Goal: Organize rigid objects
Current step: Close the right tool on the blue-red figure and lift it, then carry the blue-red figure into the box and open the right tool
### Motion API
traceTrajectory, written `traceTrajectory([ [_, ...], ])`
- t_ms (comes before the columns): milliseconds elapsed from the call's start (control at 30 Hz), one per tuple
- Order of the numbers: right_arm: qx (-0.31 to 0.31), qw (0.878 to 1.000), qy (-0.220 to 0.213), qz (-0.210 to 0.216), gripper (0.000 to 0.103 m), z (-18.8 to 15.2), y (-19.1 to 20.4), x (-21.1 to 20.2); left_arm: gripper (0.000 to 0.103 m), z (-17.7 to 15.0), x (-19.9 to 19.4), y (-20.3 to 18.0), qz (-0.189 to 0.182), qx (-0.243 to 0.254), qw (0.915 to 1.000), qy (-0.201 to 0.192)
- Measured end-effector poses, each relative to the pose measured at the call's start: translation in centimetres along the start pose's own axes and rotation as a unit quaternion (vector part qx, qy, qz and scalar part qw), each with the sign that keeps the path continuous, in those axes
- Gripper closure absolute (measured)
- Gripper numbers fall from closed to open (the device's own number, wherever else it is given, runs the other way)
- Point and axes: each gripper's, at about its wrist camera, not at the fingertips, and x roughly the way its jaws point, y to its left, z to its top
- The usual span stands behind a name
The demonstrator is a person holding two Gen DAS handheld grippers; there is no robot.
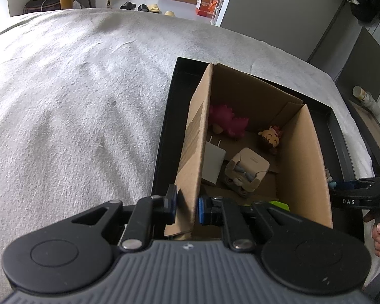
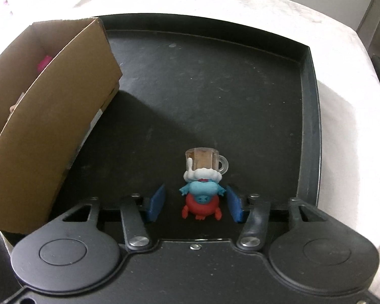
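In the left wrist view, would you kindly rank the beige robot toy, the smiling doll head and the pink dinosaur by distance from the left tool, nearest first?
From the left tool, inside the cardboard box:
1. Beige robot toy, box middle.
2. Smiling doll head, farther back, right side.
3. Pink dinosaur, back left corner.

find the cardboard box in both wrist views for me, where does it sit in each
Left wrist view: the cardboard box fills the right centre, open top showing toys inside; the left claw straddles its near-left wall.
Right wrist view: the box is at the left edge, seen from outside, tilted.
Shared landmark: the black tray under it.
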Motion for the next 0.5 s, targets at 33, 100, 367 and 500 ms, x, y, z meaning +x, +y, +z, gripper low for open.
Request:
traceTrajectory([
  [33, 0.004, 1.000, 0.000, -0.001, 0.056, 0.0, -0.2, 0.0, 0.088, 0.0, -0.1, 0.0, -0.002, 0.001, 1.0000, 0.000],
  [100, 0.010, 1.000, 0.000, -0.005, 0.059, 0.0, -0.2, -0.2, 0.088, -0.1, -0.2, -0.1, -0.006, 0.002, 1.0000, 0.000],
  [367, 0.034, 0.999, 0.004, -0.002, 0.064, 0.3, -0.4, -0.5, 0.088, -0.2, -0.9, 0.2, -0.021, -0.008, 0.9997, -0.010],
  [500, 0.029, 1.000, -0.007, -0.005, 0.064, 0.6, -0.3, -1.5, 0.089, -0.2, -1.2, 0.8, -0.036, -0.022, 0.9990, -0.015],
])
